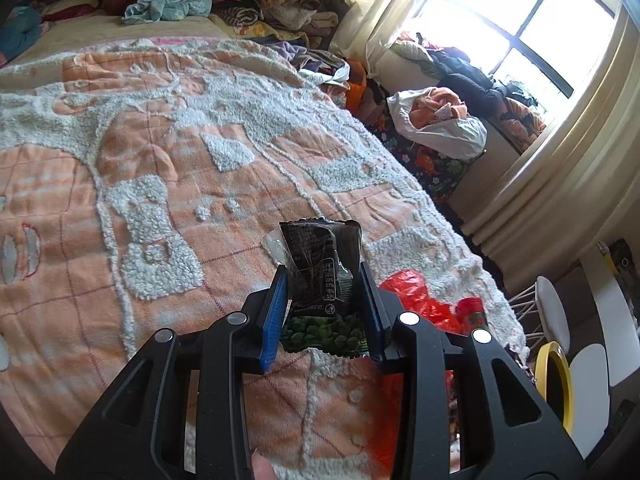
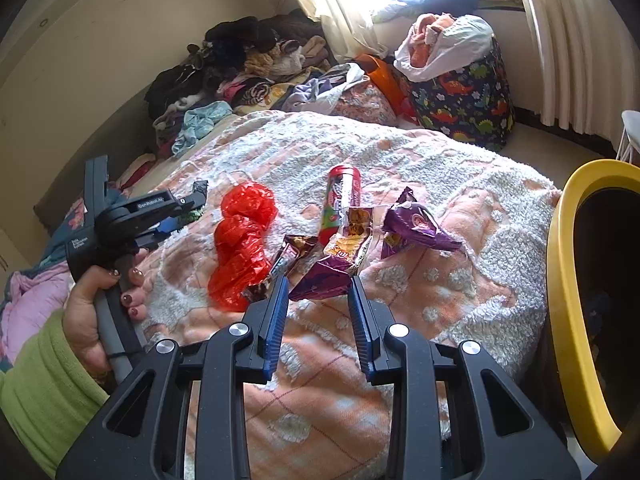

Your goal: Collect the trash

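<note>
On the bed's orange-and-white blanket [image 1: 168, 128], the left gripper [image 1: 324, 300] pinches a crumpled black snack wrapper [image 1: 320, 272] between its blue pads [image 1: 276, 320]. The wrapper's green printed end hangs toward the camera, and its sealed end sticks up past the fingertips. A scrap of clear plastic [image 1: 274, 246] peeks out behind the wrapper; whether it is caught in the grip cannot be told.

Right of the wrapper lie the other pieces of trash: a red plastic bag [image 2: 240, 240], a red tube-shaped can [image 2: 340, 204], a brown bar wrapper [image 2: 288, 256], a gold wrapper [image 2: 352, 236] and two purple wrappers [image 2: 416, 224]. The right gripper [image 2: 318, 312] hovers just short of them, jaws part spread and holding nothing. Further right, off the bed's edge, stands a yellow-rimmed bin [image 2: 564, 280].

Likely risks: the wrapper is thin and slick, held on a crumpled fold, so it could slip free on the way across to the bin. It would have to pass over the pile to the right and could snag the red bag. The right gripper, closing among overlapped wrappers, could seize two or push them apart.
</note>
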